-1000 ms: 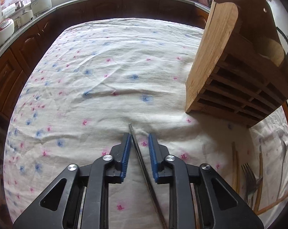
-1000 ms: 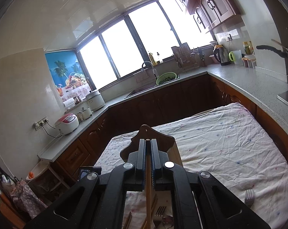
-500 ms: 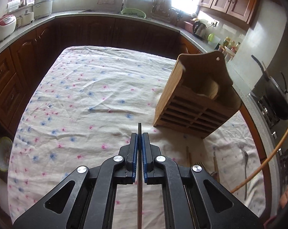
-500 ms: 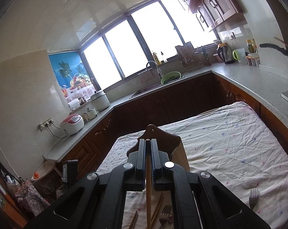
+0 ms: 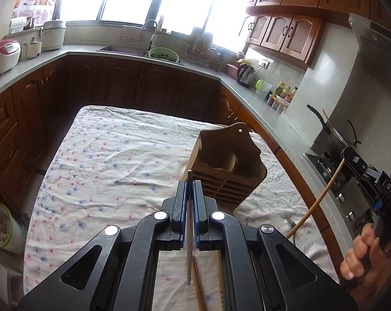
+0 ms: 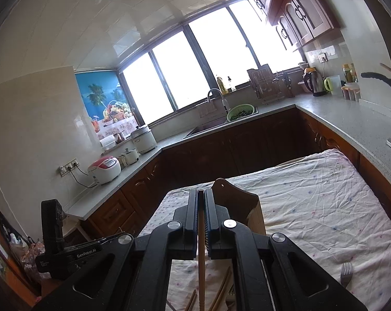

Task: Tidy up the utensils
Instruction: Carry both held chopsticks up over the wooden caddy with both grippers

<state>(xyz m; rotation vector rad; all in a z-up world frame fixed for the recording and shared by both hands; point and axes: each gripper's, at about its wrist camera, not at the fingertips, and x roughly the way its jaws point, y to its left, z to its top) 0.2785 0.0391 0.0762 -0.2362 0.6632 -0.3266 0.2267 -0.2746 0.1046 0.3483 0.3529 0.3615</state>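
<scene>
While both claws are lifted above the cloth-covered tabletop [image 5: 112,155], each one is clamped on a single utensil. Left claw [image 5: 189,189] grips a thin grey metal chopstick [image 5: 189,233] between its blue pads, tip poking out just past the fingertips, pointing toward the wooden utensil holder [image 5: 229,163]. Right claw [image 6: 201,202] is clenched on a light wooden chopstick [image 6: 201,259], which runs back between the fingers toward the camera. In the left wrist view the right claw [image 5: 347,155] shows at the right edge, held by a hand [image 5: 361,254], with the wooden chopstick [image 5: 317,199] hanging down at a slant below it. The holder stands upright on the cloth, slatted front, tall back board with a hanging hole; in the right wrist view the holder [image 6: 237,202] sits just behind the right claw's fingers. More wooden chopsticks [image 5: 198,282] lie flat on the cloth under the left claw. A fork [image 6: 346,272] lies on the cloth to the right, well apart from the holder. Kitchen counter [image 5: 250,96] surrounds the tabletop.
</scene>
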